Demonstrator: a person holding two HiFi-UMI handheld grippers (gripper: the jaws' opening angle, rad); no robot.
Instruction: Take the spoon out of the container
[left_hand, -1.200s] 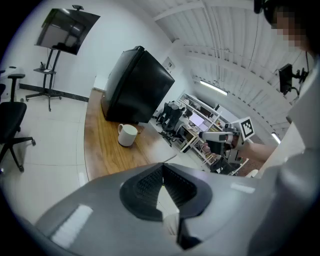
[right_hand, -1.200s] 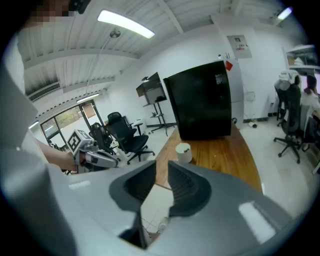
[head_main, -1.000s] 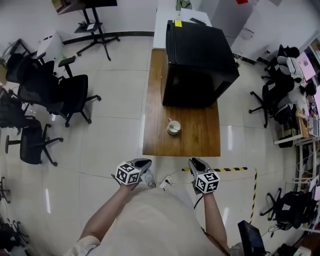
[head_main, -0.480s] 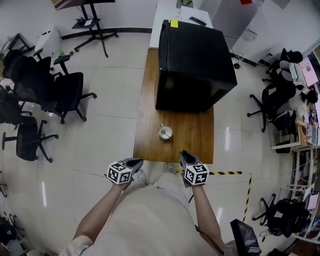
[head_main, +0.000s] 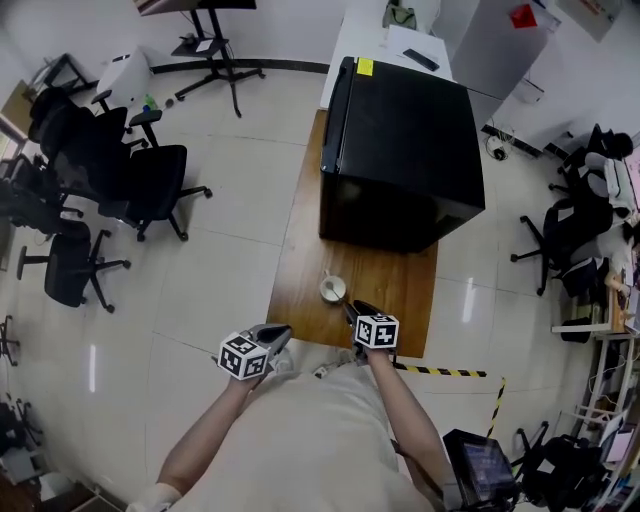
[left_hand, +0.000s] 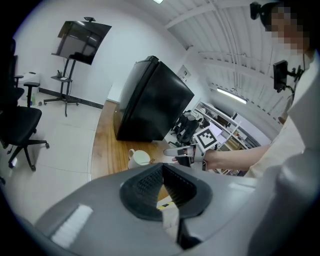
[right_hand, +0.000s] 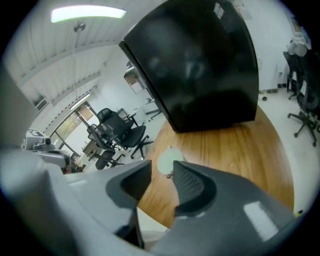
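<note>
- Head view, looking steeply down: a long wooden counter (head_main: 300, 262) runs away from the person toward 12 o'clock
- A large black cabinet (head_main: 400, 150) fills the far half of the counter
- The container, a white mug (head_main: 332, 288) with a handle, stands upright on the bare near half, at 6 o'clock from the cabinet and apart from it
- The spoon is too small to make out in any view
- The right gripper (head_main: 353, 306) reaches over the counter's near edge; the mug is near it at 11 o'clock, not touching
- Right gripper view: the jaws are parted and opening, with nothing between them; the mug (right_hand: 169, 160) shows through the gap, farther off on the wood
- The left gripper (head_main: 281, 331) hangs off the counter at its near left corner, at 8 o'clock from the mug
- Left gripper view: the jaw tips meet, clenched on nothing; the mug (left_hand: 139, 158) sits beyond them at 11 o'clock
- Black office chairs (head_main: 150, 185) stand on the pale tiled floor at 9 o'clock from the counter
- Yellow-and-black tape (head_main: 450, 372) lies on the floor at 4 o'clock from the right gripper
</note>
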